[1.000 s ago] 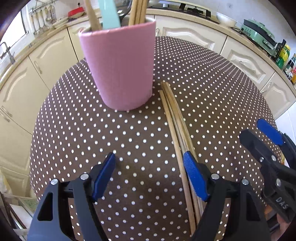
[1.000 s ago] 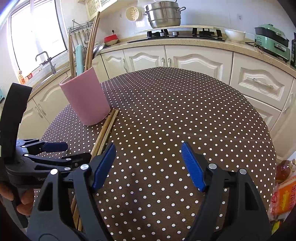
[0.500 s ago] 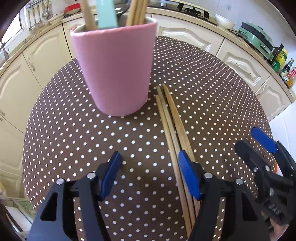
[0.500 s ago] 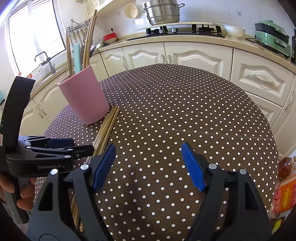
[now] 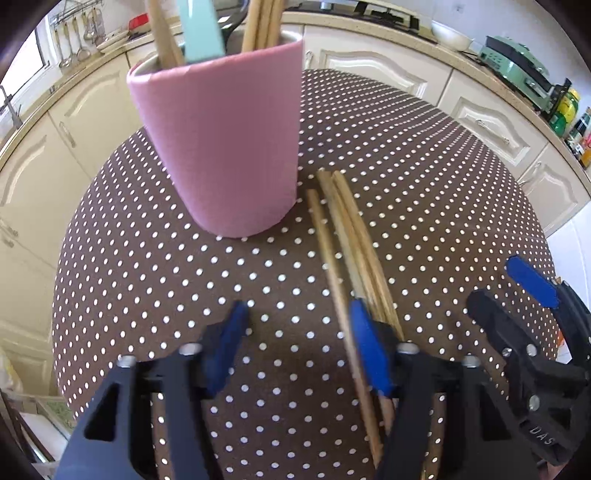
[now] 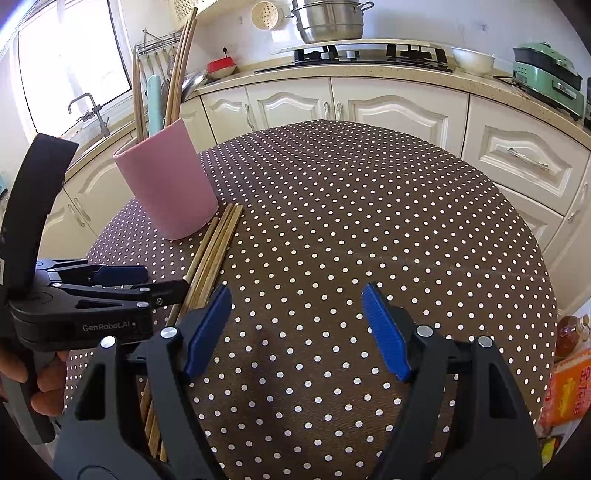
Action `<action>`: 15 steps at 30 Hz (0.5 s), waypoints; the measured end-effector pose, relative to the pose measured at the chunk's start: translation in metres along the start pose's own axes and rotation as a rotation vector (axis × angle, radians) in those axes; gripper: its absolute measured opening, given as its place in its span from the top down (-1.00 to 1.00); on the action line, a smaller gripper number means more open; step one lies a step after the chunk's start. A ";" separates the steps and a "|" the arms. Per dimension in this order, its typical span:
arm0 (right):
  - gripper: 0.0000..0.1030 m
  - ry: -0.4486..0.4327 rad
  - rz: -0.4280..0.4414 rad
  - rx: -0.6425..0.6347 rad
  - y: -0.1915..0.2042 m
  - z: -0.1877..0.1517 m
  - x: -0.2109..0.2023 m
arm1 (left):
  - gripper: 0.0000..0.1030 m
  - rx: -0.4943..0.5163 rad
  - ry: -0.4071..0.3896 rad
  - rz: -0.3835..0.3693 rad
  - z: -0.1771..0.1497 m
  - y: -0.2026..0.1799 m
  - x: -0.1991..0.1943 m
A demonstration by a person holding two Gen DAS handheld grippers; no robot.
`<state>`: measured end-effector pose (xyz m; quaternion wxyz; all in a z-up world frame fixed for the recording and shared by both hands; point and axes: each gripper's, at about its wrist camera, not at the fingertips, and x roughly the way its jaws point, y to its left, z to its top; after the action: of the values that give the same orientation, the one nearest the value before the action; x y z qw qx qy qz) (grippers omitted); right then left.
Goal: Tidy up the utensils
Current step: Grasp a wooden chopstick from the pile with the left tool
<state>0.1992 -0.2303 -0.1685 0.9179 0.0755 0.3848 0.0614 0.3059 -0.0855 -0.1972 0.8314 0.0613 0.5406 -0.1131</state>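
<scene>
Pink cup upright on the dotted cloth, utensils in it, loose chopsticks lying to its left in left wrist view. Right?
Wrong side. In the left wrist view the loose chopsticks lie to the right of the pink cup. The cup is upright on the dotted cloth, utensils in it.

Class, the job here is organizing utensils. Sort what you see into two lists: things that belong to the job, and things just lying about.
Job:
- loose chopsticks on the table
- pink holder
- left gripper, closing near the chopsticks

Lying about:
- steel pot
- white bowl
- green appliance
</scene>
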 end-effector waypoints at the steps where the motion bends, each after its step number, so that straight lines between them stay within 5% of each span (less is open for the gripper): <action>1: -0.41 0.010 0.002 -0.001 0.000 0.000 0.001 | 0.42 -0.002 -0.008 0.014 0.000 0.000 -0.001; 4: -0.41 0.034 0.007 -0.003 0.001 0.000 0.006 | 0.86 -0.030 -0.015 -0.011 0.001 0.008 -0.002; 11: -0.41 0.139 0.075 -0.032 0.017 0.010 0.026 | 0.89 -0.137 -0.034 -0.151 -0.023 0.033 -0.014; 15: 0.01 0.215 0.140 -0.044 0.028 0.021 0.040 | 0.90 -0.218 -0.040 -0.202 -0.042 0.051 -0.023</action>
<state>0.2407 -0.1979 -0.1766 0.8664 0.0749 0.4731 0.1414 0.2729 -0.0236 -0.1940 0.8281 -0.0863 0.5364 -0.1382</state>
